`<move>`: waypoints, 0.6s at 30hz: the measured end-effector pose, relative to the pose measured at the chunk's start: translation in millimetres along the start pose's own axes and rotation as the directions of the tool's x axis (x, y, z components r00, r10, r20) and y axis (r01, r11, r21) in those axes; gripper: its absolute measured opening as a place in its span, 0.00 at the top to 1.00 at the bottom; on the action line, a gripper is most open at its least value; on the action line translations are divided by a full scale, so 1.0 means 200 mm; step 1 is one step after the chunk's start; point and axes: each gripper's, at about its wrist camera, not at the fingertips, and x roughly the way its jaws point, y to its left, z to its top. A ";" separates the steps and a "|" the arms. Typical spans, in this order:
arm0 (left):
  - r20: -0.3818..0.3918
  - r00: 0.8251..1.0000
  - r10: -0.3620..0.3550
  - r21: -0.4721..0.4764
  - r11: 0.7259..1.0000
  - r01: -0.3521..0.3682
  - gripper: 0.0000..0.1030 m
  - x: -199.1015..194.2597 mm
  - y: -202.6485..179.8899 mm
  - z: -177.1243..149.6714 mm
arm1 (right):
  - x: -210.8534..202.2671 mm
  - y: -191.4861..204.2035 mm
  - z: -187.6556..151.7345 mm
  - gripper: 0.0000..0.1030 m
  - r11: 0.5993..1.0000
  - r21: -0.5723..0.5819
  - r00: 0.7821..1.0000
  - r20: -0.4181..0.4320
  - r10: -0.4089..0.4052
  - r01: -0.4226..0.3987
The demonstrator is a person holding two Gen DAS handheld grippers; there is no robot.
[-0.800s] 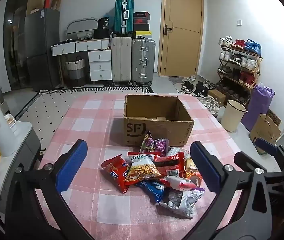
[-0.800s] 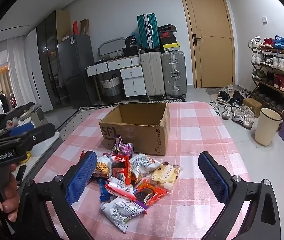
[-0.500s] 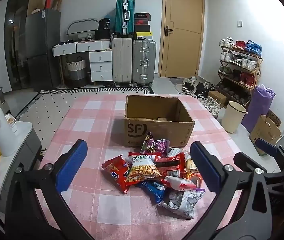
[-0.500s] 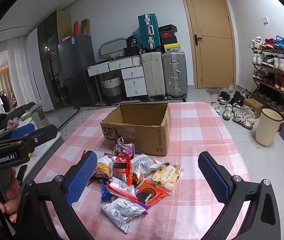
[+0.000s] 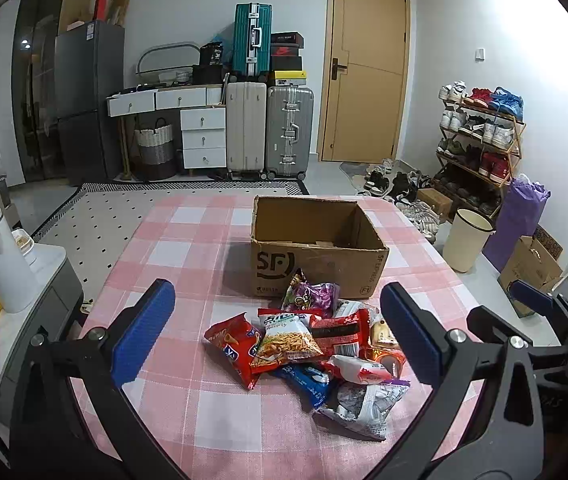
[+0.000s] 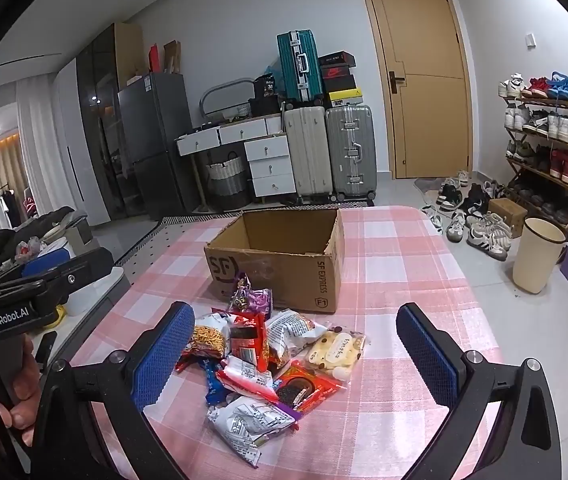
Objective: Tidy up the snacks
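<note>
Hovering wide open and empty, your left gripper and right gripper faced the snack packets piled before the cardboard box; none appeared boxed yet.

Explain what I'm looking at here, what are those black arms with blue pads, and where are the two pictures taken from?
Those are two hand-held grippers, no robot. A person holds one in each hand, and a fisheye camera on each looks forward along its two blue-padded fingers. One picture comes from the left gripper, the other from the right gripper. In the right view you can also see the hand holding the left one.

Both look down at a table with a pink checked cloth. On it sits an open cardboard box, and in front of it a pile of snack packets. Both grippers are wide open and hold nothing; the packets lie on the cloth beyond the fingers, untouched.
</note>
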 end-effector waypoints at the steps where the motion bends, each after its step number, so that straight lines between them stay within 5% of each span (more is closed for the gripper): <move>1: 0.002 1.000 -0.001 -0.002 1.000 0.001 0.01 0.00 0.01 0.00 | 0.00 0.01 -0.01 0.00 1.000 0.000 1.000 0.002 0.000 0.000; 18: 0.015 1.000 -0.004 -0.009 1.000 0.004 0.01 -0.01 0.03 -0.02 | 0.00 -0.01 -0.02 0.00 1.000 0.018 1.000 -0.007 0.001 -0.001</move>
